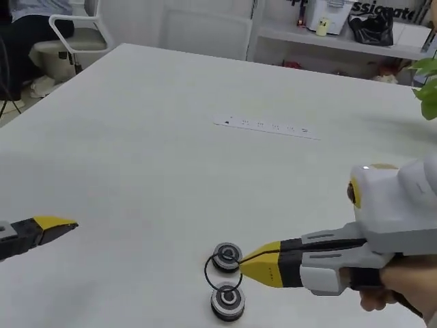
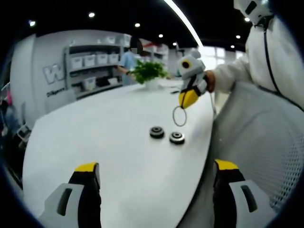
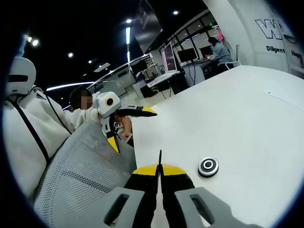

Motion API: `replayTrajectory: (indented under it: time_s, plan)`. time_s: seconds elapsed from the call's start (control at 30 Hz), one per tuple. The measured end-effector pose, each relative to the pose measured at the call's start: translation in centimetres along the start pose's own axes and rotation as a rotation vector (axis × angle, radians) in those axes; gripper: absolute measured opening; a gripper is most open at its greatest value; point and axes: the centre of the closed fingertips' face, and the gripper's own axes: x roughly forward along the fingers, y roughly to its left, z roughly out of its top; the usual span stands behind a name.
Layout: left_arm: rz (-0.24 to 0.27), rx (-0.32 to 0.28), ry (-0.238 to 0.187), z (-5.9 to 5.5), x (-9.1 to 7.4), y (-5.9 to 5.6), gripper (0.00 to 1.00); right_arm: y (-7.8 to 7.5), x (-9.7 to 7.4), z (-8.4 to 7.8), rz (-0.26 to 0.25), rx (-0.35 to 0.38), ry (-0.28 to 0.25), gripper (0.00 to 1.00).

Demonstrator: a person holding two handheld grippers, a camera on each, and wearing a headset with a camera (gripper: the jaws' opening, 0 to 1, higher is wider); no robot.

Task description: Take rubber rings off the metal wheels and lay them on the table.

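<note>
One thin black rubber ring (image 1: 206, 272) is off the round metal wheels (image 1: 227, 301), clamped in your right gripper (image 1: 244, 265), not on the white table (image 1: 171, 137) yet. Left gripper (image 2: 156, 165) is wide open.

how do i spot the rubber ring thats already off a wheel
Near the person's edge of the white table lie two metal wheels. Above them the right gripper pinches the rubber ring: a thin, empty black loop hanging from yellow tips, unlike the chunky wheels lying flat.

Worktop (image 1: 136, 137) is being lit brightly by ceiling lights (image 2: 180, 21); faint shadows are being cast. Edges of both gripper views are being bent by fisheye.
</note>
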Motion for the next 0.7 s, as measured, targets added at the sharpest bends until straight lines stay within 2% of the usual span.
replayTrajectory:
  time_s: [0.43,0.7]
  plan:
    - [0.008,-0.011,-0.009,0.5,-0.4,-0.3,1.00,0.3,2.7,-0.2,0.054,-0.012,0.059,0.00]
    - [0.010,-0.005,-0.014,1.0,-0.4,-0.4,1.00,0.3,4.8,-0.2,0.084,-0.011,0.075,0.00]
